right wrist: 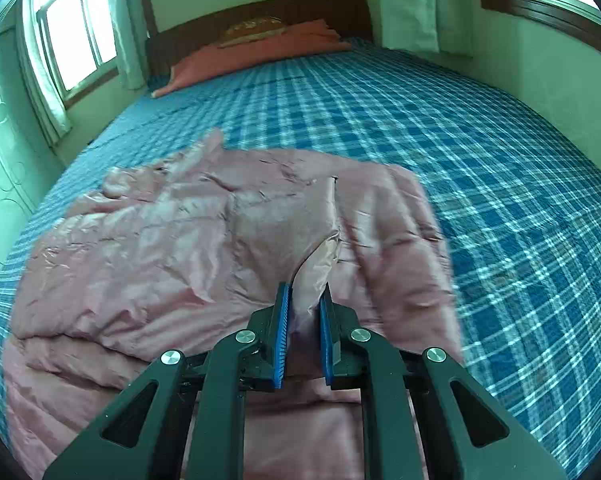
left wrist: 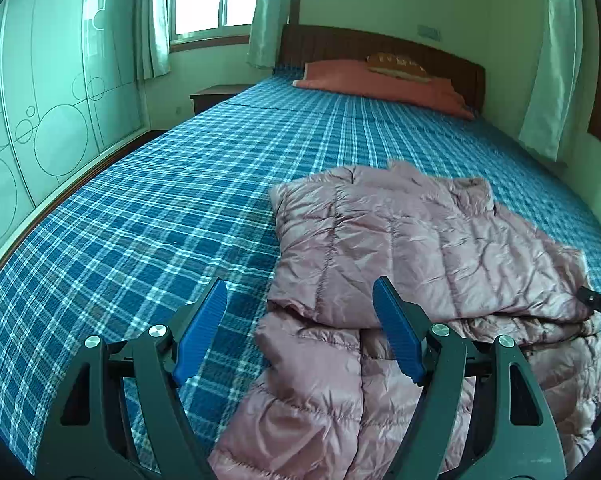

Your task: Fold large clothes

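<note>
The right gripper (right wrist: 304, 300), at the lower centre of its view, has its blue pads (right wrist: 281, 336) pinching a raised ridge of the pink jacket (right wrist: 172, 248); the cloth stands up between them like a small tent. The left gripper (left wrist: 300, 308), at the bottom of its own view, has its pads (left wrist: 204, 328) spread wide with nothing between them. One pad is above the plaid bed (left wrist: 140, 208), the other above the jacket's near left edge.

The jacket lies in the lower right of the left view, on the near part of the bed, with one layer already lying over another. The pillow (left wrist: 380, 84) is far at the top, near the headboard.

The step in hand seems to be taking both sides for the next fold. To do it well, the left gripper should come down on the edge at the same level as the right one holds and catch all layers. The shiny cloth looks slippery, so a deep bite is safer. Then both should lift together, so the fold line stays straight.
</note>
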Motion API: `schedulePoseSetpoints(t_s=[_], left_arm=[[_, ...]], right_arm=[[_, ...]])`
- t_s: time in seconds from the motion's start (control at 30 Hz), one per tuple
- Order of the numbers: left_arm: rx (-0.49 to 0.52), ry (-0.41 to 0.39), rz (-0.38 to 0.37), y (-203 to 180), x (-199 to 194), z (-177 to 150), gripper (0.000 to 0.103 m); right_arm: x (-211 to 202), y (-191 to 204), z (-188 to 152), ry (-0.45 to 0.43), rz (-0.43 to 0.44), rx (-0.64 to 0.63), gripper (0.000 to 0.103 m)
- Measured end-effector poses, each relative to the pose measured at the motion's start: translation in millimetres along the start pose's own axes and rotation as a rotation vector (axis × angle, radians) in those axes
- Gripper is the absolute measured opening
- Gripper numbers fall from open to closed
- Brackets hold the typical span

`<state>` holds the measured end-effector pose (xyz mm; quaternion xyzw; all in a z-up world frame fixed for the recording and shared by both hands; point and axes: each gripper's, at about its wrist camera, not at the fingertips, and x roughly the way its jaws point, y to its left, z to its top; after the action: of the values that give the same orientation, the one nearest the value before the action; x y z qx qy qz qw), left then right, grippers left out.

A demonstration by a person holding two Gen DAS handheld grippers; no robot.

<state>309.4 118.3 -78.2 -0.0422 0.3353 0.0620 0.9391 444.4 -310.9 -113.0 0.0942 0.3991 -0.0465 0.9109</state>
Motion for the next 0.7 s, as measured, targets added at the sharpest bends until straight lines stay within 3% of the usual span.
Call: schedulePoseSetpoints(t_s=[0.13, 0.23, 0.27, 0.33, 0.43, 0.53, 0.63, 0.7], left_arm=[[0.029, 0.052, 0.035, -7.7, 23.7, -4.2, 0.075], [0.029, 0.087, 0.045, -6.5, 34.0, -5.3, 0.075], [0.024, 0.083, 0.039, -6.4, 32.8, -4.6, 0.075], [0.019, 0.061, 0.032, -7.4, 30.4, 0.4, 0.075], [0.026, 0.048, 0.027, -16.4, 35.0, 13.2, 0.075], [0.027, 0.041, 0.016, -26.8, 47.3, 27.3, 0.075], [0.045, 0.054, 0.061, -31.6, 68.4, 35.5, 0.075], [0.056, 0.084, 0.086, -31.1, 84.5, 35.4, 0.075]], right_arm=[[6.9, -14.1, -11.4, 0.02, -0.008, -0.012, 0.016], [-1.5, -22.5, -13.9, 0.026, -0.006, 0.017, 0.032], [-7.1, -24.4, -12.5, 0.012, -0.014, 0.029, 0.042], [-26.9, -24.6, -8.3, -0.067, -0.05, 0.059, 0.051], [-33.9, -8.1, 6.4, -0.115, -0.026, 0.04, 0.053], [-12.1, 12.2, 22.6, -0.092, 0.011, -0.001, 0.053], [11.1, 24.9, 32.0, -0.078, -0.003, -0.039, 0.053], [35.9, 27.0, 33.9, -0.024, -0.038, -0.054, 0.053]])
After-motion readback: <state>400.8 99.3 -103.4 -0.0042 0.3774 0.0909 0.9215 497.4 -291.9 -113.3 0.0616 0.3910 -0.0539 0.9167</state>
